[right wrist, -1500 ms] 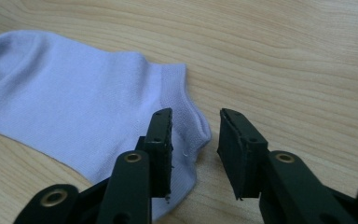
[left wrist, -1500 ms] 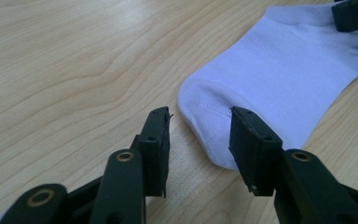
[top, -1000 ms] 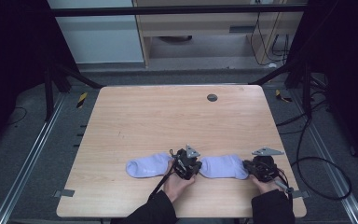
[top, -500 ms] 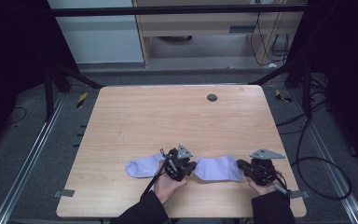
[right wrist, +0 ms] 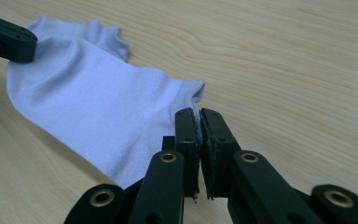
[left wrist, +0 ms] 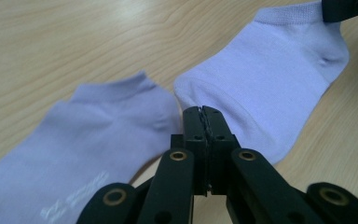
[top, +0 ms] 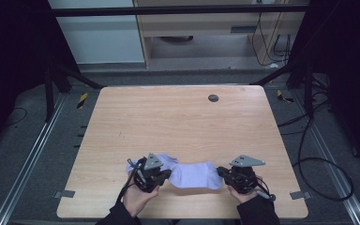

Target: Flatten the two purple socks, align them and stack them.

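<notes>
We log 2 pale lilac knitted ankle socks on the light wooden table [top: 178, 117], low in the high view. The carried lilac sock [top: 193, 174] is stretched between both tools; the flat lilac sock [top: 168, 161] lies beneath its left end, peeking out at the left gripper [top: 163, 174]. In the left gripper view the jaws are pressed together on the toe edge of the carried sock [left wrist: 265, 88], with the flat sock [left wrist: 88, 135] spread at lower left of that frame. In the right gripper view the right gripper [right wrist: 199, 122] has its jaws nipped on the cuff edge of the carried sock [right wrist: 98, 102], a thin fold of cloth caught between the pads. Change since the earlier high views: 1 second ago the 2 socks lay end to end across the lower table, the left one well exposed; now the held sock has travelled leftward with both hands and covers most of its mate, and the right gripper [top: 238, 177] has followed inward. We judge this as pairing in progress: the socks are nearly stacked, alignment of toes and cuffs not yet complete, with lowering and release remaining.
</notes>
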Motion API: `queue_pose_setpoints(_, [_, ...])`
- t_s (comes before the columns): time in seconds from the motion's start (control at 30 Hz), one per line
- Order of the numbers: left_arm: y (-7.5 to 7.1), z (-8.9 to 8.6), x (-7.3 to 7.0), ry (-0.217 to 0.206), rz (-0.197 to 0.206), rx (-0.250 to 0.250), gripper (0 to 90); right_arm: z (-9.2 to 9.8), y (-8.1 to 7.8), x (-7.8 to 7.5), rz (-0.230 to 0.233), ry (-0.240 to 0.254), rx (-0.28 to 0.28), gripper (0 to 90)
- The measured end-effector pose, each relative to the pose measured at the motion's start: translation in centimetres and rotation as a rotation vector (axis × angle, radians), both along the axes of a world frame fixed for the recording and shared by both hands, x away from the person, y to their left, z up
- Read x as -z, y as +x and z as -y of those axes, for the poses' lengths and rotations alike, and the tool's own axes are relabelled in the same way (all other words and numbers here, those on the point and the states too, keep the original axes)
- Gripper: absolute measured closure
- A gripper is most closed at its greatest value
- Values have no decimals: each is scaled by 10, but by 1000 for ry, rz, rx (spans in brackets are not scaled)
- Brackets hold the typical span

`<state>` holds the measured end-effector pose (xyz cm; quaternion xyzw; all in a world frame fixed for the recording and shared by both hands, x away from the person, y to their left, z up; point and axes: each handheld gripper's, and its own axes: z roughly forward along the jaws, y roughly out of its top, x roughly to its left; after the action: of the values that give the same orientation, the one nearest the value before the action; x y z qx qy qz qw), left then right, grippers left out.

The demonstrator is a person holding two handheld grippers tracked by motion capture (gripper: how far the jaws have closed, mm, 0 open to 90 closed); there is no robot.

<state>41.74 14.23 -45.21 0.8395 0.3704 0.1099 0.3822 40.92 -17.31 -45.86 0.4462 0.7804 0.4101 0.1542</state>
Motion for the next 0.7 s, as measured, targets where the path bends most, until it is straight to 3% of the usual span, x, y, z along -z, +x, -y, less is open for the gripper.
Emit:
queue_pose_setpoints(0.27, [-10,-24,14,24,-31,-18,889,-32,-2,11,-44,-5,-66,861])
queue_pose_setpoints(0.47, [-14,-30,25,61,-57,-21,889,-40,-3,17,-65,-15,-76,861])
queue_pose_setpoints(0.7, [-14,-27,33,101,-60,-21,888,-42,-2,24,-83,-48,-79,857])
